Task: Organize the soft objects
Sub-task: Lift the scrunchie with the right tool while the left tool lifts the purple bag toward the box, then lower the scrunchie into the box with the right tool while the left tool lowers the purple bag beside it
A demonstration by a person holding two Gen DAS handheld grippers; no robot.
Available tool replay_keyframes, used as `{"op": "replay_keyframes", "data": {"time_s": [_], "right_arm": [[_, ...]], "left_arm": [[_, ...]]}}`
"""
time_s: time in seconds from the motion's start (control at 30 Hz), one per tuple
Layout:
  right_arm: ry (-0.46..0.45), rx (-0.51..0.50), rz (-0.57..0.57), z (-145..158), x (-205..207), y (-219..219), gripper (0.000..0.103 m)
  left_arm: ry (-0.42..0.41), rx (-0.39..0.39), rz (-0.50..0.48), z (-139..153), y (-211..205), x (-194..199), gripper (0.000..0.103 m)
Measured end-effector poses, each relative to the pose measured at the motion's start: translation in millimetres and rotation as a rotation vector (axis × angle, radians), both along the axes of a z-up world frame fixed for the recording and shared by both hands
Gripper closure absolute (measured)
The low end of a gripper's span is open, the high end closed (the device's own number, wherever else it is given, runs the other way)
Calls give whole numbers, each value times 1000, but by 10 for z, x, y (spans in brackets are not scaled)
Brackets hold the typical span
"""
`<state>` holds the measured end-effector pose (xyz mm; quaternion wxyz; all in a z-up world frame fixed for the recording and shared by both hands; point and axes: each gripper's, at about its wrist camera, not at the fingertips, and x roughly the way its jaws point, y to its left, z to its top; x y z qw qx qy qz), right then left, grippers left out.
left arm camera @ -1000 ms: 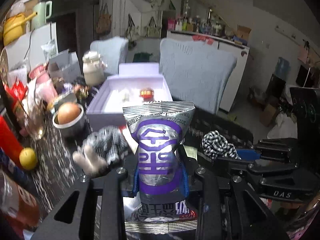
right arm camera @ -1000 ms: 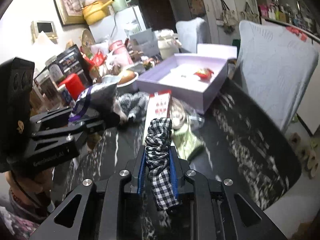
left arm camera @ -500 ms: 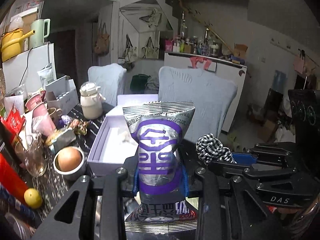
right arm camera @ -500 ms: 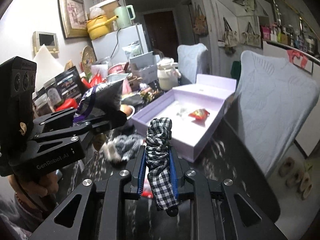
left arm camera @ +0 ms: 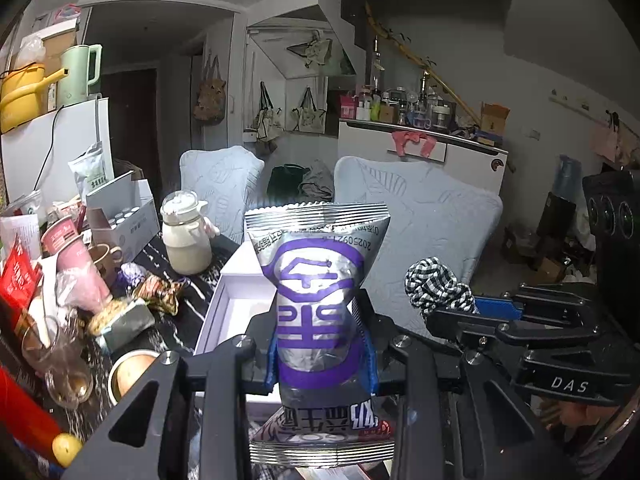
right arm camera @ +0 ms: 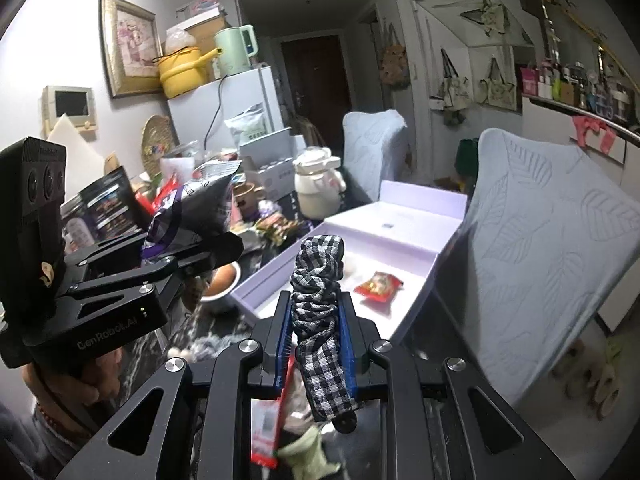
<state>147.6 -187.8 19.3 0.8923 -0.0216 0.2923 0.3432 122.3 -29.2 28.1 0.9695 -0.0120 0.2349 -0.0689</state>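
Right wrist view: the right gripper (right arm camera: pixel 316 344) is clamped on a checked fabric scrunchie (right arm camera: pixel 318 304), its long axis running along the fingers, tip pointing forward. The open lilac box (right arm camera: pixel 416 236) lies directly ahead and below, holding a red packet (right arm camera: pixel 378 286). To its left, the left gripper (left arm camera: pixel 322 354) is closed on an upright silver-purple snack pouch (left arm camera: pixel 318 280). The right gripper appears nearer the box.

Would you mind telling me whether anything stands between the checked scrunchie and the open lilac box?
Nothing visible does. The scrunchie, clamped in the right gripper, points at the open box, which holds only a small red packet.
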Motion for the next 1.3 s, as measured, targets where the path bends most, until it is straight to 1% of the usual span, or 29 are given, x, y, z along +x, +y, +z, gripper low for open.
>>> {"op": "replay_keyframes", "data": {"time_s": [0.27,0.6,0.83,0.97,1.13,1.3], "right_arm": [[13,7,-17,-12,429,95,82],[17,-22,-49,-64,901,243,82],[55,-57,-78,-263,1257,339,82],[93,-68,-91,-398,1436,363,82],[136,-89,-106,-576,1637,424,82],[202,-72,-91,-701,1790,454,82]], "left_arm": [[-3,18,-1,-27,90,409,72],[45,53,13,-157,239,982,72],[103,109,-9,-332,168,1372,72],[160,108,-19,-486,160,1581,72],[230,117,3,-718,200,1825,72],[294,134,17,-905,231,1992,72]]}}
